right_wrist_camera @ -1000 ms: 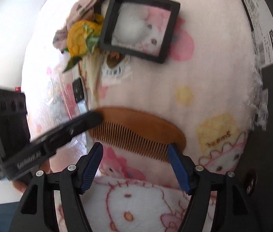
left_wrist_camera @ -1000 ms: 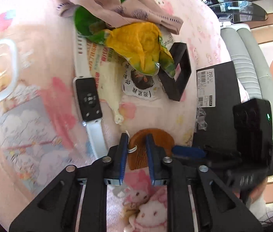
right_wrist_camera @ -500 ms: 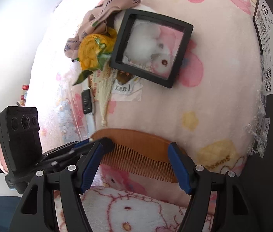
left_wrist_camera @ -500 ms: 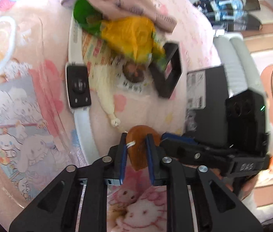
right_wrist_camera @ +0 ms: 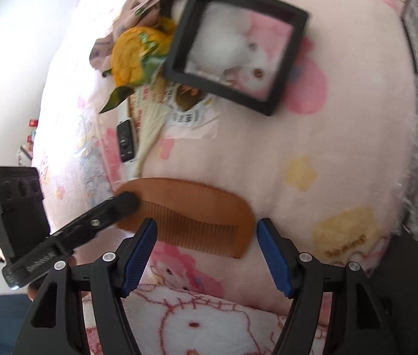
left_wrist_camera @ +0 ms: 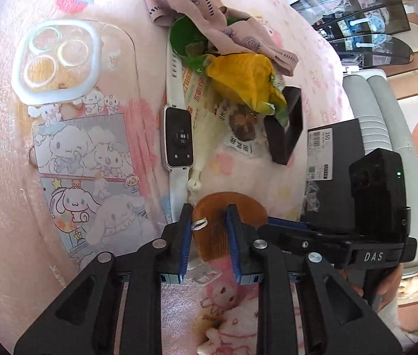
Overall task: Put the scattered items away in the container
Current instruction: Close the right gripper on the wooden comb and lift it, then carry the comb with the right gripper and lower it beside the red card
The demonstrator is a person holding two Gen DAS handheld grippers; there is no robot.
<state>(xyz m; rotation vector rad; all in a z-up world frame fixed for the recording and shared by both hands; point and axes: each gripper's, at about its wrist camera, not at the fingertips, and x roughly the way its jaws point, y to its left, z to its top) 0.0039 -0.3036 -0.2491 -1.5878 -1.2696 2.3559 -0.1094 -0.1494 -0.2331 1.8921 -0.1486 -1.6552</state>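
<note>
While the pink blanket (right_wrist_camera: 312,148) bore the wooden comb (right_wrist_camera: 197,207), our right gripper (right_wrist_camera: 206,254) gaped empty; our left gripper (left_wrist_camera: 209,233) straddled its end, jaws opening. We judged it stiff, light, thin, best pinched across its solid spine.

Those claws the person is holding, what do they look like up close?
Each claw, left and right, is a black plastic frame with triangular cut-outs and silver screws, and its two fingers carry blue ribbed pads. A black camera block sits behind, and white "DAS" lettering shows on the right one.
</note>
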